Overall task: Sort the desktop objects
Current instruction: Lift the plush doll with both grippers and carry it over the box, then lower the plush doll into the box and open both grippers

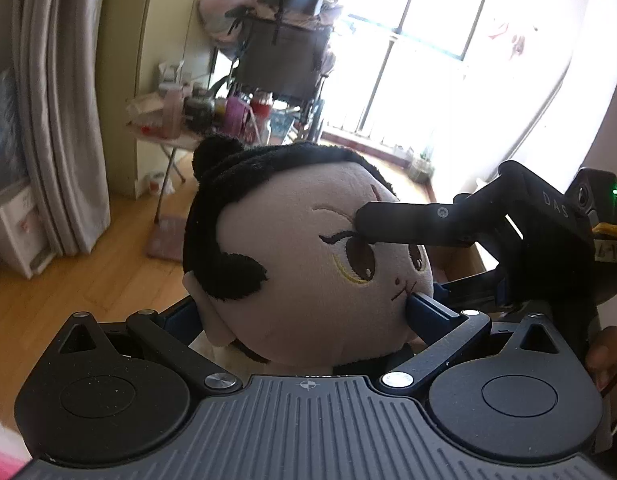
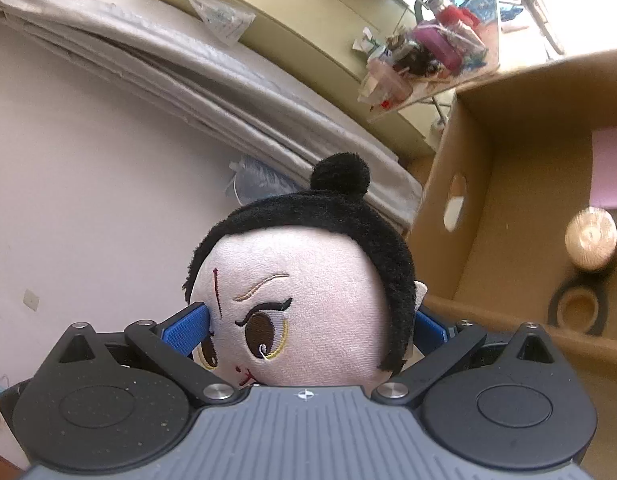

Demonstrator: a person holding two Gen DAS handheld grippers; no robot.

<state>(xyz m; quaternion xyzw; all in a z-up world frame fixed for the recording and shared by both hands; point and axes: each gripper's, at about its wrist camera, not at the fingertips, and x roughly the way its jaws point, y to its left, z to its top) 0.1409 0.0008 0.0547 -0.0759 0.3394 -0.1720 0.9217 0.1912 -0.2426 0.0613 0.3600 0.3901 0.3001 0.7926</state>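
Wood floor | plush doll (image 1: 300, 256): black hair bun, embroidered brown eyes

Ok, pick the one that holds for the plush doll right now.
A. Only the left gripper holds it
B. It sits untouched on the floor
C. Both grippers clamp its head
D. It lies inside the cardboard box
C: the left gripper and the right gripper each have blue pads pressed against the plush doll, while the cardboard box stands apart to the side.

Black gripper (image 2: 304, 320), blue jaws, silver screws
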